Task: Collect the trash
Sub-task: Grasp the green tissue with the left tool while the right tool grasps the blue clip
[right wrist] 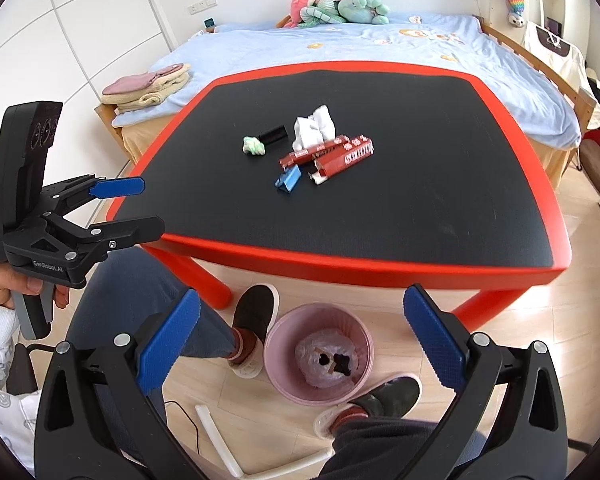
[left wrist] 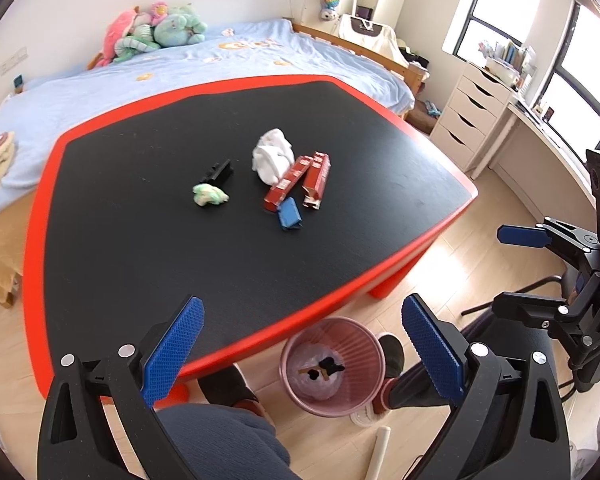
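Observation:
Trash lies in the middle of the black table [left wrist: 140, 264] [right wrist: 420, 216]: a white crumpled tissue [left wrist: 273, 154] [right wrist: 314, 128], a green paper wad [left wrist: 209, 195] [right wrist: 253, 146], a small black box [left wrist: 217, 171] [right wrist: 273, 134], two red cartons [left wrist: 300, 180] [right wrist: 332, 154] and a blue folded wrapper [left wrist: 289, 213] [right wrist: 289, 179]. A pink bin [left wrist: 332, 366] [right wrist: 318, 354] stands on the floor under the near edge. My left gripper [left wrist: 302, 354] [right wrist: 134, 208] and right gripper [right wrist: 302, 346] [left wrist: 512, 264] are both open and empty, held back from the table.
A bed [left wrist: 140, 68] with plush toys [right wrist: 340, 2] lies behind the table. White drawers [left wrist: 472, 116] stand right. The person's legs and slippers [right wrist: 256, 316] flank the bin. White tubes [right wrist: 216, 436] lie on the wooden floor.

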Motion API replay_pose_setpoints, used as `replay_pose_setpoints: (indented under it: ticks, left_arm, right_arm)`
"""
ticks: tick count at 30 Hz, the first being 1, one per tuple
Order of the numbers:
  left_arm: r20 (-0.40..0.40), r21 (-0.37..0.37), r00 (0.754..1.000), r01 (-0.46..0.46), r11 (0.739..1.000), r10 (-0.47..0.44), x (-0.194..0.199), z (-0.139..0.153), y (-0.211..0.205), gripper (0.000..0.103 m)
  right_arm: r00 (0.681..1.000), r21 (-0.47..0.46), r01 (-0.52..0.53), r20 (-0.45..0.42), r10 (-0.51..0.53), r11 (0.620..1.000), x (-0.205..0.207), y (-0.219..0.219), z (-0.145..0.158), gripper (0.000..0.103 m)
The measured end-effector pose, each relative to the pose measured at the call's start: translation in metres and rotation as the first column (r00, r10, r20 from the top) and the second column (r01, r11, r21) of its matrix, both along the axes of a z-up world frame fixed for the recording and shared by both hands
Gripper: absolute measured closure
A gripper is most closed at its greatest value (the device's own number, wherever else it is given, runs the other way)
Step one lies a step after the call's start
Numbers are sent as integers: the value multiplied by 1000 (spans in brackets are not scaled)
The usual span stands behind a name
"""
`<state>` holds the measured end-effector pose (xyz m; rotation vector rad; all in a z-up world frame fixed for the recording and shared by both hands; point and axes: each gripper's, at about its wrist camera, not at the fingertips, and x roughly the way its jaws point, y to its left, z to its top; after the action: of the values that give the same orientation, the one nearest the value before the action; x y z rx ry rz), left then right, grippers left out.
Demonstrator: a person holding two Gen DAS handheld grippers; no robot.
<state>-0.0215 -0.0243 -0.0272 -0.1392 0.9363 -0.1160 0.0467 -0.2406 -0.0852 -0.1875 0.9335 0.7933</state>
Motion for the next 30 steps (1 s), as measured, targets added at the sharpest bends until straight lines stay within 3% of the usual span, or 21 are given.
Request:
replay_pose_setpoints:
  ticks: [13,27,30]
  left_arm:
    - [-20,4,996,-86,996,86,49,-14,45,8]
    - [-76,-9,992,-106,994,105,116,-50,75,8]
    - [-84,-16,990,-111,994,110,125,-59,79,8]
  right_arm:
    - [999,-38,-41,9,41,998,37,51,-7,3]
    - [998,-74,-41,-46,38,996,79,113,-46,4]
    - [998,-80,-38,-50,34,996,82,122,-52,18]
